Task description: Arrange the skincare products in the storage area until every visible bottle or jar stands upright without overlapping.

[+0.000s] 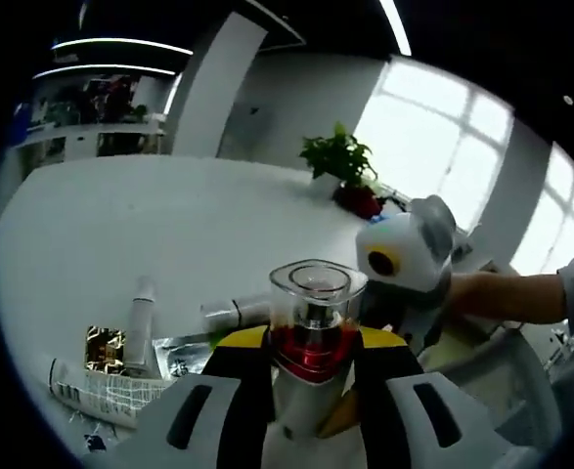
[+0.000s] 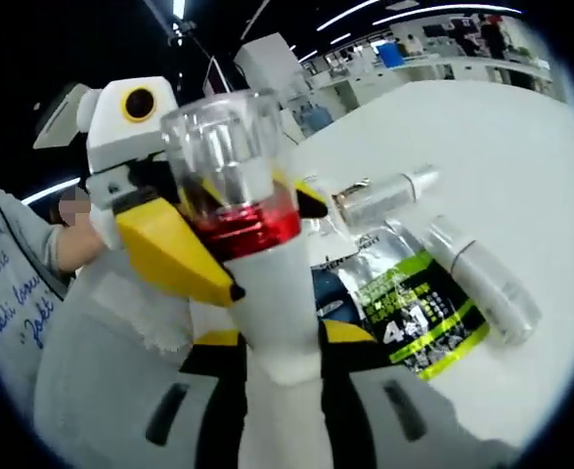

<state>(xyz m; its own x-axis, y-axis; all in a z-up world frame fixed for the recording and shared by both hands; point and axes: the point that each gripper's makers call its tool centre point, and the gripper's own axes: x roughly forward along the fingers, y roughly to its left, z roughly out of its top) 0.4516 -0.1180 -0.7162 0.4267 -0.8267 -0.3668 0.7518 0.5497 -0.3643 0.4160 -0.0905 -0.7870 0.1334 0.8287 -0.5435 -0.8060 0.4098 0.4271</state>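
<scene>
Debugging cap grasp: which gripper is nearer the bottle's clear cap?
Left. Left gripper flanks the red band under the clear cap; right gripper holds the white bottle body below.

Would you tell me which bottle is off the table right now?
The clear-capped red-collared bottle, held upright in both grippers; the white tube and silver bottle lie flat.

Left tongs [image 1: 311,376], right tongs [image 2: 282,342] both clamped, held close together.

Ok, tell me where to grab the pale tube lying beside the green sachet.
Grip the pale tube around mid-body, coming from above with jaws spanning its width. It lies flat on the table, a slim cylinder, with one side close to the green sachet.
</scene>
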